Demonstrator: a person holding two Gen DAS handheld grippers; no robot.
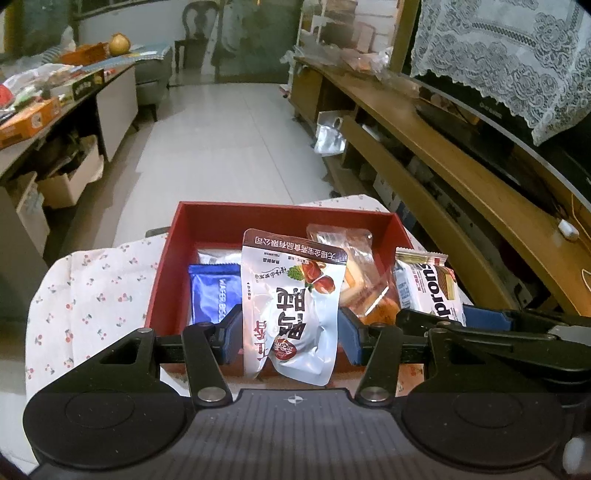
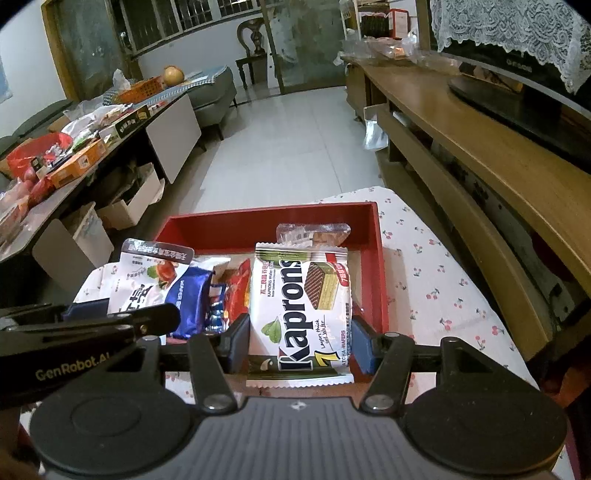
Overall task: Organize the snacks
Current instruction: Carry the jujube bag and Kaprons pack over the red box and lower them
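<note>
My left gripper (image 1: 291,328) is shut on a white snack pouch with red fruit print (image 1: 291,302), held upright over the near edge of a red box (image 1: 280,218). My right gripper (image 2: 301,341) is shut on a white Kaprons wafer pack (image 2: 301,306), also above that red box (image 2: 266,225). In the left wrist view the Kaprons pack (image 1: 428,288) and the right gripper's fingers (image 1: 487,319) show at the right. In the box lie a blue packet (image 1: 212,291) and a clear-wrapped pastry (image 1: 354,266). The right wrist view shows the pouch (image 2: 144,280) at left in the other gripper.
The box sits on a cherry-print cloth (image 2: 432,280). A long wooden TV cabinet (image 2: 461,122) runs along the right with a lace-covered television (image 2: 517,33). A cluttered low table (image 2: 74,155) stands at the left. Tiled floor (image 1: 229,140) lies beyond.
</note>
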